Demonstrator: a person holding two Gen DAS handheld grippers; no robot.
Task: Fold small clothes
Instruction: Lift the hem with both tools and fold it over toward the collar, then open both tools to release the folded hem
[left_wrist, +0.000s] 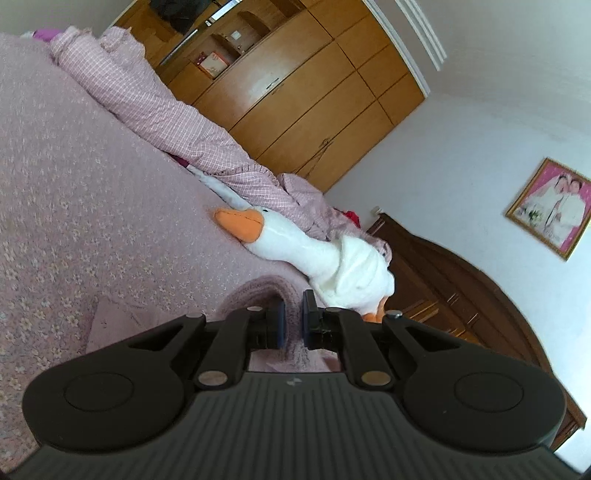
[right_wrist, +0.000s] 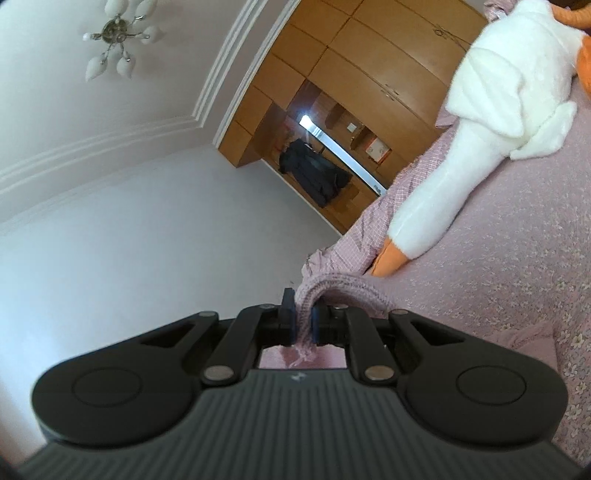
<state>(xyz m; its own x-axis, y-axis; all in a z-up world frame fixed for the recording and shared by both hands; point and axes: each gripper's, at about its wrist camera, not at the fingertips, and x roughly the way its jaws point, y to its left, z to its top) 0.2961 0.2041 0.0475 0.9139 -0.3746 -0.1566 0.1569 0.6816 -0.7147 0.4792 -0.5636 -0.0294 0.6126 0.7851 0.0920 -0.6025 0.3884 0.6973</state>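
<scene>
bed with pink floral cover (left_wrist: 74, 184): work surface | small pink knitted garment (right_wrist: 334, 286): lifted above it, strung between both tools; likely light, soft, stretchy, best held at edges | right gripper (right_wrist: 303, 319): fingers pinching its bunched knit | left gripper (left_wrist: 292, 321): fingers close around knit, contact unclear

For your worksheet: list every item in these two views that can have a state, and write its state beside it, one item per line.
Left tool: shut on the pink knit garment.
Right tool: shut on the pink knit garment.
Pink knit garment: gripped by both tools, lifted off the bed.
Goose plush: lying on the bed.
Checked quilt: bunched up along the bed's edge.
Wardrobe: doors closed, middle shelves open.
</scene>
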